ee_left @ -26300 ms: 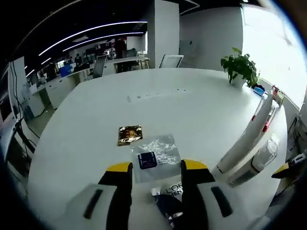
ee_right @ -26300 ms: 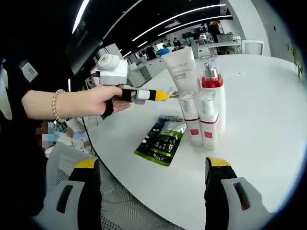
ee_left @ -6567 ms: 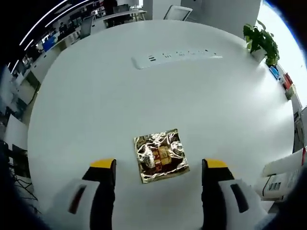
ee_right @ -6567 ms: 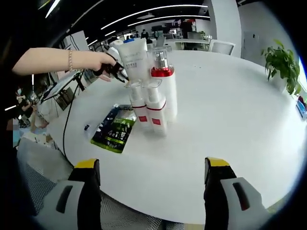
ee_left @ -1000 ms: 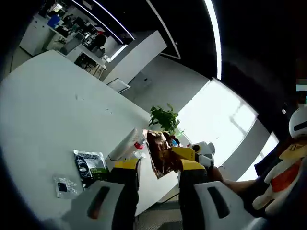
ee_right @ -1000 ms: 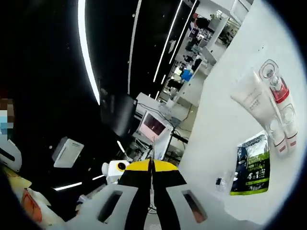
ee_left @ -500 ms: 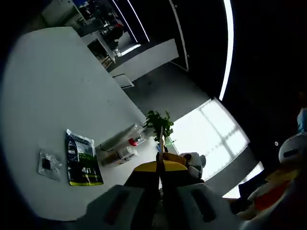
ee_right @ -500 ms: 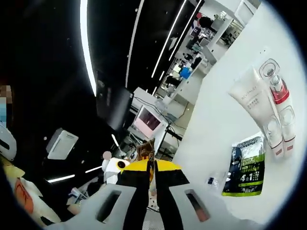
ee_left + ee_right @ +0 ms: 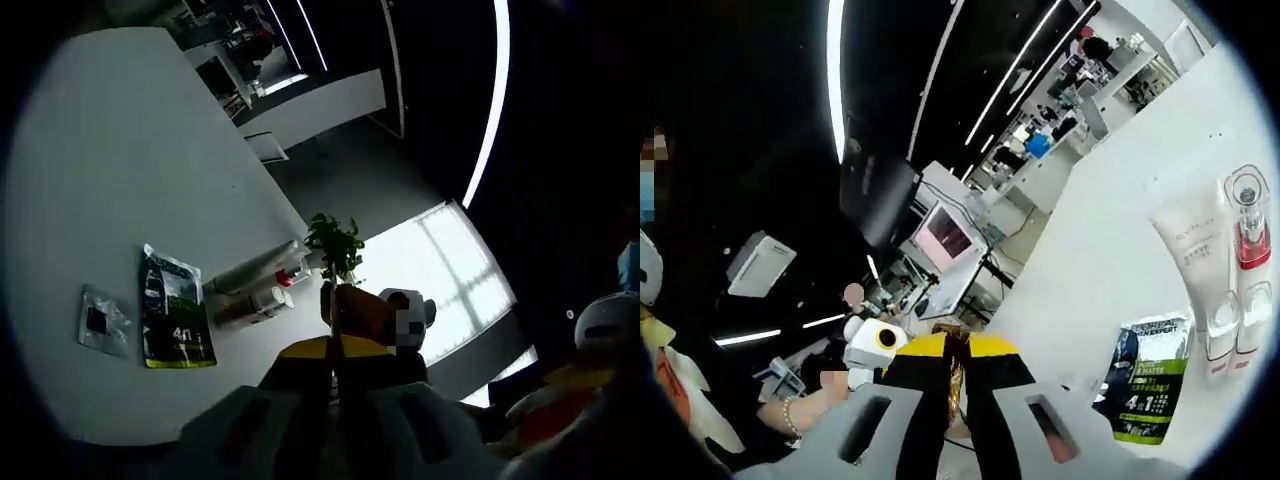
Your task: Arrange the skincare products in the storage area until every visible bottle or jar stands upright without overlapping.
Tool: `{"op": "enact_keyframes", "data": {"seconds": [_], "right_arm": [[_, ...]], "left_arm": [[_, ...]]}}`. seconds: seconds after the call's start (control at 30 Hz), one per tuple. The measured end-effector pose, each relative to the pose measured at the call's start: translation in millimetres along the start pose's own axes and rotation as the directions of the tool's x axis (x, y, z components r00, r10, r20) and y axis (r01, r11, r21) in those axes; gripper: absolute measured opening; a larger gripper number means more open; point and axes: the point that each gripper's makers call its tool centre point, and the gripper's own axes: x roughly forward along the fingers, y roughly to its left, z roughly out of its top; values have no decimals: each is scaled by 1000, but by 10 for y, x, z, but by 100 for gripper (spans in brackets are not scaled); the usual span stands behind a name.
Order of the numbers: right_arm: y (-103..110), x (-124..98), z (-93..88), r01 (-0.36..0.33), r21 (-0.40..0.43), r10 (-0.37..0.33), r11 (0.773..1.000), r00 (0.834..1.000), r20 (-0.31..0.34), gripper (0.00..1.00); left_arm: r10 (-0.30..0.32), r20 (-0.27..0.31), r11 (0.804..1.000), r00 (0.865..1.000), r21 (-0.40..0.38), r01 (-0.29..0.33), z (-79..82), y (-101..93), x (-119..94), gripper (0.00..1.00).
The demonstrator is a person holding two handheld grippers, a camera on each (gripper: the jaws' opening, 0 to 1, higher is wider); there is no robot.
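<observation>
Left tool (image 9: pixel 335 352): yellow-tipped jaws pressed together, a thin brownish foil edge pinched between them and sticking up past the tips. Tool raised and tilted, pointing up off the tabletop.

Right tool (image 9: pixel 955 358): jaws likewise closed, a thin gold-brown sliver clamped in the seam. Also rolled hard sideways.

A hand (image 9: pixel 805 410) with a bead bracelet at the wrist shows low left in the right gripper view, gripping the other tool's white body.
</observation>
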Motion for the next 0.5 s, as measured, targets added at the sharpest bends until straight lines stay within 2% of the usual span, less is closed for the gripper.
{"op": "enact_keyframes", "data": {"seconds": [0.1, 0.23, 0.37, 0.5], "right_arm": [[-30, 61, -39, 28, -45, -29, 999, 999, -18, 1], [-114, 150, -126, 84, -103, -90, 991, 994, -54, 1], [-209, 262, -146, 110, -113, -118, 987, 991, -59, 1], [-337, 352, -143, 133, -79, -138, 988, 989, -59, 1]], "left_arm": [[6, 0, 1000, 1000, -14, -6, 11, 71, -18, 3], [49, -4, 999, 999, -17, -49, 23, 233, -35, 3], [110, 21, 993, 994, 29, -111, 70, 409, -53, 6], [172, 26, 985, 985, 27, -173, 66, 595, -100, 11]]}}
